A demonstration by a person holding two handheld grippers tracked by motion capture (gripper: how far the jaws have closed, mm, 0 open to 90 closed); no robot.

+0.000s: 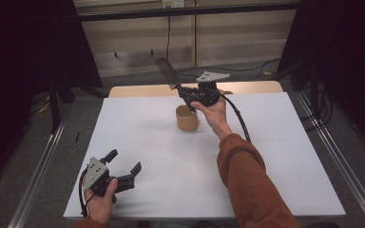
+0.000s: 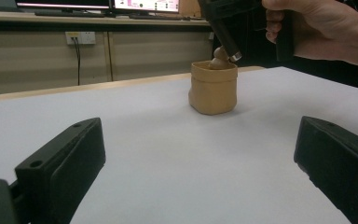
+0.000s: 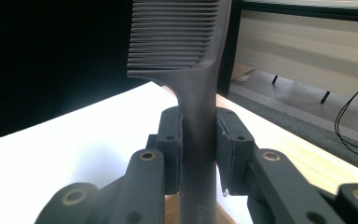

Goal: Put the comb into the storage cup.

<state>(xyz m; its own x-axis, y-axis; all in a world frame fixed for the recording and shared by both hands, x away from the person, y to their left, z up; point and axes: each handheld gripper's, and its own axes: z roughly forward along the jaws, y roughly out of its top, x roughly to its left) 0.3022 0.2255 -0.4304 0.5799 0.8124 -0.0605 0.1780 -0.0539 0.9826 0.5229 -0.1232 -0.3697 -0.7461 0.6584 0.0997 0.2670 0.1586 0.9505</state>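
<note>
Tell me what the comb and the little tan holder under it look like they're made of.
The comb looks like dark matte plastic: fine, even, moulded teeth and raised lettering on its handle. The tan holder seems soft rather than rigid: its walls bulge, and its rim looks folded over. It could be washable paper, leather-like fabric or silicone; the look leaves that open.

A white table (image 1: pixel 171 161) bears 1 tan cup (image 1: pixel 187 118) near its far edge.
</note>
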